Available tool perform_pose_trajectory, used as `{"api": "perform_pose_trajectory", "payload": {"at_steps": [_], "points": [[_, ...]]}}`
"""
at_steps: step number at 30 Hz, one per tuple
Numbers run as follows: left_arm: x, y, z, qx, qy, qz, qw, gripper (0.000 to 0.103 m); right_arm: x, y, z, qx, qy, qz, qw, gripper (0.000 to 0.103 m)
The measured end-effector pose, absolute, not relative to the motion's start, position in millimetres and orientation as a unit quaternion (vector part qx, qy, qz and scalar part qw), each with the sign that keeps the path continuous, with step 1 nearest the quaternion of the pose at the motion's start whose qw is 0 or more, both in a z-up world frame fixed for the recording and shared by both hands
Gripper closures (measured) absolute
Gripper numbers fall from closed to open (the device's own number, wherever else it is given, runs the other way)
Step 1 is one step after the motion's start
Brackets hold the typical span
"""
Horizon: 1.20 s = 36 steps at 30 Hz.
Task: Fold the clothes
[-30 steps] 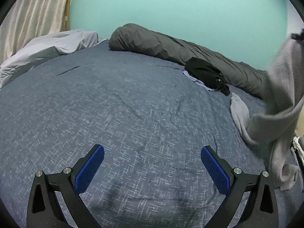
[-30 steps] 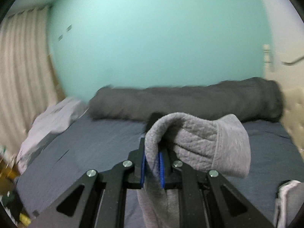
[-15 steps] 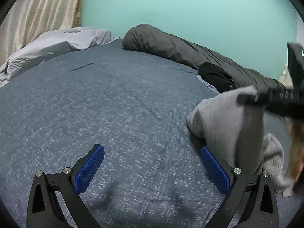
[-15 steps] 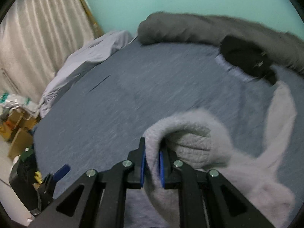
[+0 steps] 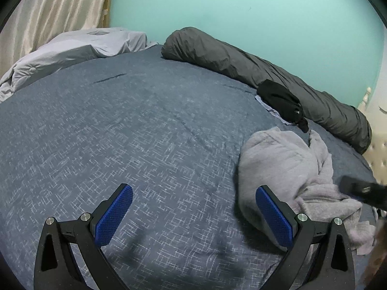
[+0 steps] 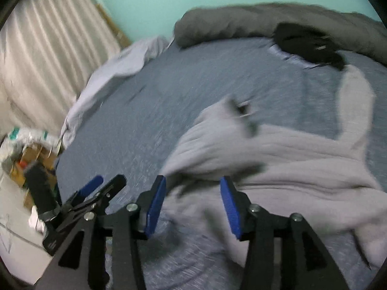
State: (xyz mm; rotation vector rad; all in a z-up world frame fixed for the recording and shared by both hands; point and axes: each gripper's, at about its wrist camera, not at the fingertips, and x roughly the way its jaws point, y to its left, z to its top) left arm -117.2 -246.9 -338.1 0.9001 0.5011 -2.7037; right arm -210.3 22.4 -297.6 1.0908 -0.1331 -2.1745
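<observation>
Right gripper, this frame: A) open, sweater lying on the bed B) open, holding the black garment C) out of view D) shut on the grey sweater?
A: the right gripper has its blue pads spread apart with nothing pinched, and the grey sweater lies crumpled on the blue bedspread.

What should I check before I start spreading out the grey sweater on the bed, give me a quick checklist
1. Grey sweater fully on the bed: ok, it lies in a crumpled heap.
2. Right gripper released: ok, fingers apart, nothing clamped.
3. Left gripper free: ok, open over bare bedding.
4. Flat room to spread: ok, open cover lies left of the sweater.
5. Black garment clear of the sweater: not ok, a sleeve end lies right by it.
6. Hem and sleeves located: cannot tell, the fabric is bunched and the right view is blurred.
</observation>
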Motion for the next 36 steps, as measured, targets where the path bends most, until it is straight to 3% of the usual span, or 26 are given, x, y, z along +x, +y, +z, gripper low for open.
{"api": "perform_pose_trajectory", "payload": {"at_steps": [8,16,25,31,36], "points": [[-124.1,-228.1,-334.5,0.312,0.161,-0.931,0.099,0.0,-236.1,102.7,-301.2,0.422,-0.083,-0.87,0.242,0.054],[-140.6,-207.1,-336.8,0.332,0.146,-0.93,0.055,0.0,-230.1,150.4,-325.6,0.443,-0.108,-0.866,0.205,0.054],[-168.7,-205.0,-354.4,0.372,0.119,-0.917,0.076,0.0,-227.8,160.9,-320.5,0.436,-0.102,-0.867,0.218,0.054],[-188.8,-196.4,-363.1,0.39,0.093,-0.915,0.039,0.0,-225.6,166.4,-315.7,0.429,-0.096,-0.869,0.227,0.054],[-192.1,-211.5,-374.6,0.407,0.116,-0.905,0.041,0.001,-228.0,170.3,-319.6,0.432,-0.105,-0.868,0.222,0.054]]}}
